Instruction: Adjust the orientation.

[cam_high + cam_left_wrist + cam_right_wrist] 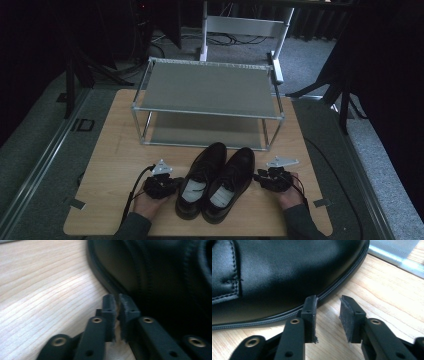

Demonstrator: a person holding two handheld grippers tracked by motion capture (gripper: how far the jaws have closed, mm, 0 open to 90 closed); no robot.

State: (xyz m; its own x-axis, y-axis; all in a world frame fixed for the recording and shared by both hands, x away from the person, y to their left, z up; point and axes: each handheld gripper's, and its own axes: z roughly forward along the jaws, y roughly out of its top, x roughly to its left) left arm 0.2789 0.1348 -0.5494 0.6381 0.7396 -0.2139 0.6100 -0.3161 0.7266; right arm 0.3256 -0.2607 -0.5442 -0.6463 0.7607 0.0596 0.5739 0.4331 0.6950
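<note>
Pair of black shoes (215, 182) sits lower centre of the high view, in front of the rack (207, 102). Left gripper (117, 303) jaws nearly shut on nothing, tips at the left shoe's sole edge. Right gripper (327, 305) slightly parted, empty, one jaw touching the welt (342, 281). Risk: closed tips just shove the shoes sideways instead of gripping.

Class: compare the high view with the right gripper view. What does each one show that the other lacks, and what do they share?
High view alone: the two-tier shoe rack, both black dress shoes as a pair, and the left tool beside the left shoe.
Right gripper view alone: the white welt stitching and the tool's parted pads.
Shared: the right shoe, the right tool and the wooden table.
</note>
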